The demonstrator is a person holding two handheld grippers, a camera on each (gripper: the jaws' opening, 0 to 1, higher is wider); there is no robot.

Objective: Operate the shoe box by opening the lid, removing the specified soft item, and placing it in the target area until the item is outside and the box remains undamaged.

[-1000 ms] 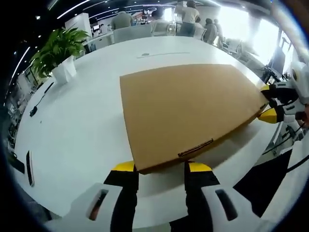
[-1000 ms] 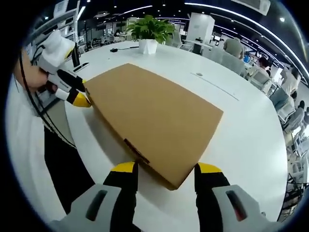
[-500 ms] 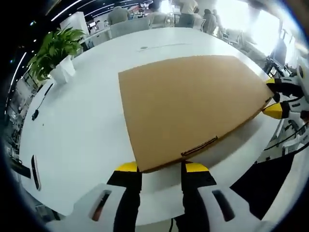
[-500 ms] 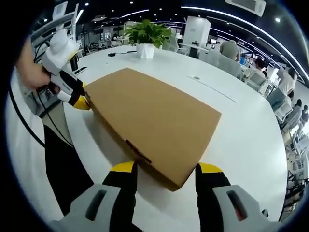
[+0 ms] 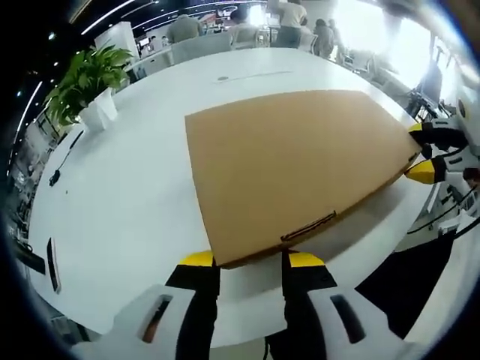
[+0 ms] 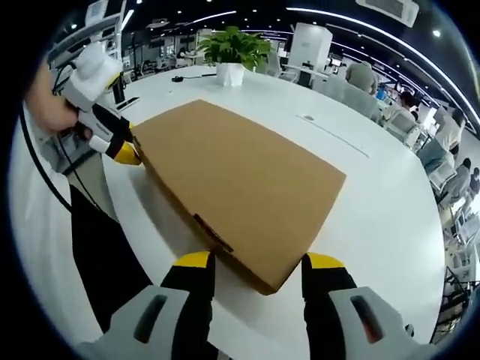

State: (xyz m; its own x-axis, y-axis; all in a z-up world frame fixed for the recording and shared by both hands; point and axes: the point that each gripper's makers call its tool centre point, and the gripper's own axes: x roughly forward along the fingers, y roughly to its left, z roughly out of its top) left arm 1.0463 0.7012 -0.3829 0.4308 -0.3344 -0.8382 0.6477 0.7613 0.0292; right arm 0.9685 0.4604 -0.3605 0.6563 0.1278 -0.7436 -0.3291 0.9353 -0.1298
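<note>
A flat brown cardboard shoe box (image 5: 292, 169) lies on the white table (image 5: 127, 202) with its lid down. A dark tab (image 5: 307, 226) shows on its near edge. My left gripper (image 5: 251, 261) is open, and the box's near corner sits between its yellow-tipped jaws. In the left gripper view the right gripper (image 5: 427, 154) shows at the box's far right corner. In the right gripper view the box (image 6: 240, 180) fills the middle. My right gripper (image 6: 259, 262) is open and straddles its near corner. The left gripper (image 6: 120, 144), held by a hand, sits at the box's left corner. The box's contents are hidden.
A potted plant (image 5: 86, 82) in a white pot stands at the table's far left, seen also as the plant (image 6: 232, 52) in the right gripper view. A dark phone (image 5: 52, 264) and a cable (image 5: 61, 161) lie near the left edge. People (image 5: 292, 15) and chairs are beyond the table.
The left gripper's jaws stand slightly closer together than a second ago. Both grippers stay at the box's corners and the lid is still down.
</note>
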